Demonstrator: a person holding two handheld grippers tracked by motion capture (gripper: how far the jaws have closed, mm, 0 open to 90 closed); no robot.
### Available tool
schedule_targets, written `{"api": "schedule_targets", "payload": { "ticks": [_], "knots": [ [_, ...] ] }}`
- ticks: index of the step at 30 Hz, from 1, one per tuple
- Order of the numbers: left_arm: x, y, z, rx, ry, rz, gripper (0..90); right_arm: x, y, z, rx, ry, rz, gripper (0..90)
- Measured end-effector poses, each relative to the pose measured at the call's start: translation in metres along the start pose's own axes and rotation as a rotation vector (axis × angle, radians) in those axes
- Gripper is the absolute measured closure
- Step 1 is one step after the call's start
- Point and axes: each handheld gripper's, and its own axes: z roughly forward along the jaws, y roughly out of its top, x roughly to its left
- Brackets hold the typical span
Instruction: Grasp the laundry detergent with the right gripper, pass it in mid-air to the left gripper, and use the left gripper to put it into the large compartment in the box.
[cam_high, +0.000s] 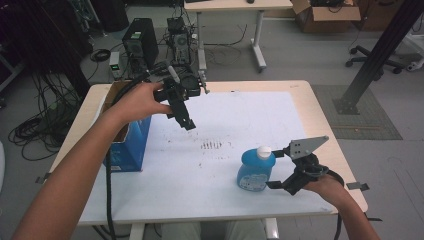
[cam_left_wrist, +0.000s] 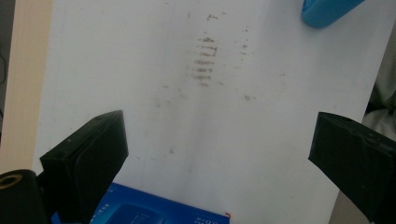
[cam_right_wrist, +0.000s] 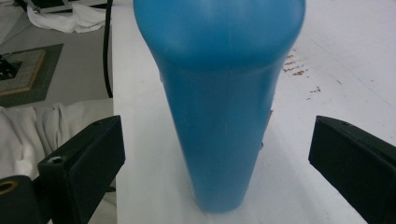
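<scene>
Right gripper (cam_right_wrist: 212, 154) jaws spread wide, blue bottle (cam_right_wrist: 219, 93) standing between them, gaps both sides, neither jaw touching. Bare white mat (cam_right_wrist: 327, 60) beyond the bottle. Left gripper (cam_left_wrist: 217, 158) jaws wide, nothing between, open stained mat ahead; blue box (cam_left_wrist: 149, 210) edge just under its fingers.

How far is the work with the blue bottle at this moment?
It looks early. The blue bottle stands upright on the white table, its white cap on. In hand: the right gripper is open around it, with a gap between each finger and the bottle. The left gripper is open, raised beside the blue box. Closing on the bottle and lifting are left.
</scene>
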Motion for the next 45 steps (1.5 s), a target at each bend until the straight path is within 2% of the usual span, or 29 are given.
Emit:
{"api": "schedule_targets", "payload": {
  "ticks": [25, 45],
  "knots": [
    [-0.001, 0.001, 0.001, -0.003, 0.000, -0.003, 4.8, 0.001, -0.001, 0.020, -0.047, 0.011, -0.009, 5.2],
    [-0.001, 0.001, 0.001, 0.003, 0.002, -0.001, 4.9, 0.000, -0.001, 0.025, -0.087, 0.016, -0.015, 17.3]
  ]
}}
